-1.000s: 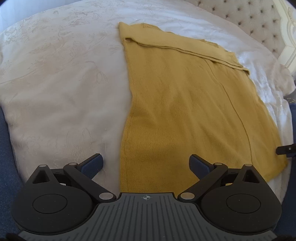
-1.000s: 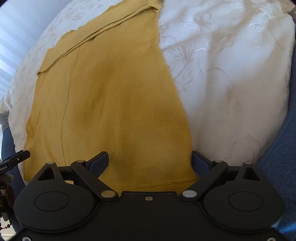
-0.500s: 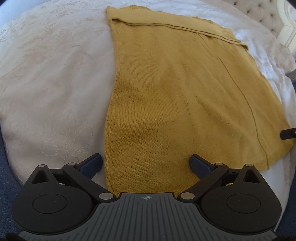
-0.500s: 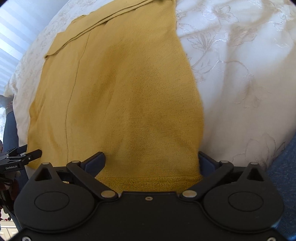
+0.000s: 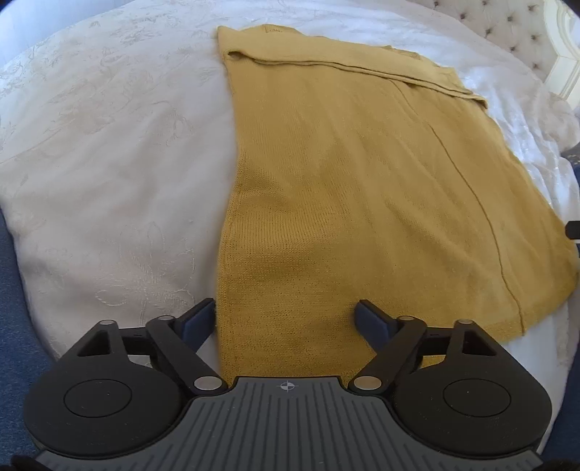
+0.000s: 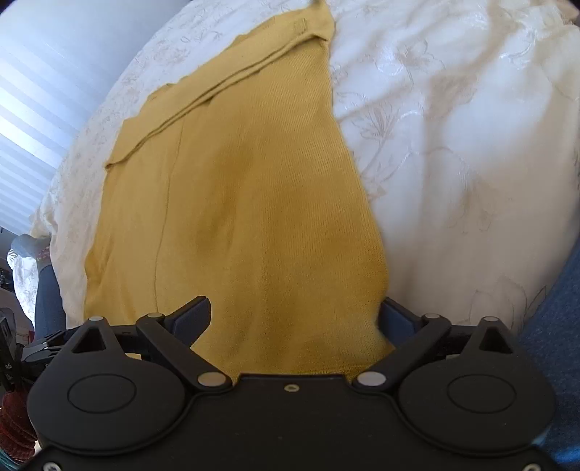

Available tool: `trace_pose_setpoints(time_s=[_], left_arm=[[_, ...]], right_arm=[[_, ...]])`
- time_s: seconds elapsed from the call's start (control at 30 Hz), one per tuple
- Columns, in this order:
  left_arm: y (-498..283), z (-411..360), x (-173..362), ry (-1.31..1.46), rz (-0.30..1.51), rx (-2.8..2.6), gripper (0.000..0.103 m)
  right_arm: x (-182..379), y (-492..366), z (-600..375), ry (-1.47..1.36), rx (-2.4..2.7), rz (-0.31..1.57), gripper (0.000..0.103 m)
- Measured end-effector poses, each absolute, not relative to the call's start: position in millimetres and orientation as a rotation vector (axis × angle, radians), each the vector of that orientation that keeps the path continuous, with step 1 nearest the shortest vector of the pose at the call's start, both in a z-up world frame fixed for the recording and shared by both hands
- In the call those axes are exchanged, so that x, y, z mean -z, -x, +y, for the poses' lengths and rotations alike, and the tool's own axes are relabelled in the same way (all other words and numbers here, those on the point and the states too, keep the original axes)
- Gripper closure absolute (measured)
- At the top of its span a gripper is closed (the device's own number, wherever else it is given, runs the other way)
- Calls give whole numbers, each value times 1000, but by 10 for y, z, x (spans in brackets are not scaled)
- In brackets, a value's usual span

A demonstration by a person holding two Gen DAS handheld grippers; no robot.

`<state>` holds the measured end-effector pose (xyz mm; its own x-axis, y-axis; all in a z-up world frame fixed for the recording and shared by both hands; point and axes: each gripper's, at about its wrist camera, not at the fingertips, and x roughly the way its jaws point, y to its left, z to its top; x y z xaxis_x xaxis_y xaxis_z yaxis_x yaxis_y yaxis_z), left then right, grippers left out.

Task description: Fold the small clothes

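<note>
**Both grippers low at the near hem of the yellow garment**

Change since 0.5 s ago: in the left wrist view the garment's left edge has slid toward the frame centre and now runs just inside the left fingertip; in the right wrist view the near hem has dropped under the gripper body and the cloth's right edge now covers part of the right fingertip. Both tools have closed in on the hem.

Left gripper [image 5: 285, 316]: jaws wide open, nothing between them but flat cloth. Its left fingertip sits over the white bedspread [image 5: 108, 174], just beside the garment edge; its right fingertip sits over the knit.

Yellow knit garment [image 5: 362, 188]: lies spread flat on the bed, near hem toward the grippers, far end folded over into a narrow band. A straight seam line runs lengthwise down its right part in the left view. A tufted headboard [image 5: 507, 25] shows at the far right corner.

Right gripper [image 6: 295, 313]: jaws wide open, straddling the garment [image 6: 253, 203] at the near right corner. Left fingertip over the knit; right fingertip at the cloth edge, partly hidden by it. Cannot tell whether either fingertip touches the fabric. Embossed bedspread [image 6: 453, 145] lies to the right of the garment.
</note>
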<state>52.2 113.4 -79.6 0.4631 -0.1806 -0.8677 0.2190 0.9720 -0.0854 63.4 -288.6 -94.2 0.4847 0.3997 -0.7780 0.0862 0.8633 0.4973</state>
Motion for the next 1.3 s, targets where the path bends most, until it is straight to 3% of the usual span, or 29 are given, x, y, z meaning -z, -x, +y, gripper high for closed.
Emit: trace_pose_setpoints(time_s=[0.1, 0.27, 0.73, 0.8, 0.87, 0.9, 0.93, 1.07, 1.3], left_arm=[[-489, 1149, 743, -31, 1077, 251, 35], [-428, 1146, 721, -27, 1087, 263, 38], [-482, 1186, 817, 2, 1096, 253, 42], [-480, 1183, 813, 1, 1095, 254, 42], [-473, 1185, 801, 3, 1086, 249, 52], [-466, 1209, 784, 14, 1074, 246, 66], [-459, 1238, 768, 37, 1064, 253, 83], [-439, 1303, 709, 105, 1036, 267, 95], [-427, 1286, 445, 124, 919, 276, 96]], right_arm=[[812, -612, -2966, -464, -198, 1022, 15], [717, -721, -3054, -336, -179, 1046, 34], [1013, -730, -3077, -262, -246, 1270, 37], [1022, -733, -3026, -253, -286, 1285, 42], [1038, -730, -3003, -281, -324, 1292, 60], [1047, -724, -2997, -296, -335, 1295, 82], [1033, -713, -2986, -300, -343, 1288, 88], [930, -650, -3001, -327, -357, 1221, 89], [641, -528, -3111, -470, -408, 1009, 90]])
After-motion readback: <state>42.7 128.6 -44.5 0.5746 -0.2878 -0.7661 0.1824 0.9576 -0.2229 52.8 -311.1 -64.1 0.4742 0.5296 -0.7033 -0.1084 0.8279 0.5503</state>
